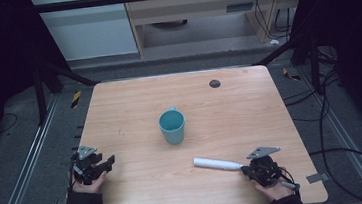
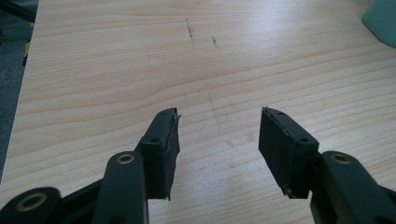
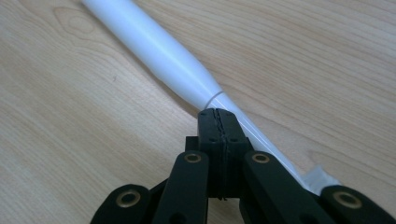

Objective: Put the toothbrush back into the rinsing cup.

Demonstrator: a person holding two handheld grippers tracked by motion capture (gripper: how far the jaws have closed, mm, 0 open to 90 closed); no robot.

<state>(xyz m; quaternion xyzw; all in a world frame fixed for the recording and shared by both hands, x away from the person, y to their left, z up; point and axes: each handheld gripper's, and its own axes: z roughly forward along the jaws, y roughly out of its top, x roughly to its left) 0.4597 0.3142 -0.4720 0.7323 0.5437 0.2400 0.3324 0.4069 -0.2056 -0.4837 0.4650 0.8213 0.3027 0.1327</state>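
White stick lies flat on the worktop near the front right corner. Its thick end points toward the middle and its thin end reaches the right gripper. The pale wood worktop also carries a teal mug, which stands upright and open-mouthed near the centre, well apart from the stick. The left gripper is held at the front left edge with its jaws spread wide and nothing between them. In its own view it looks across bare wood, with the mug just at the far corner. In the right gripper view the gripper has its jaws closed pad to pad above the stick, just where the thick body steps down to the narrow neck. The neck runs on beneath and beside the jaws, and I cannot tell whether they pinch any of it. The step in hand looks like taking hold of the stick, probably to carry it to the mug. To do that well, the jaws likely need to open and straddle the stick squarely across its width. They should close on the thicker body rather than the slim neck, since a round, smooth shaft may roll or swing when lifted by its end.
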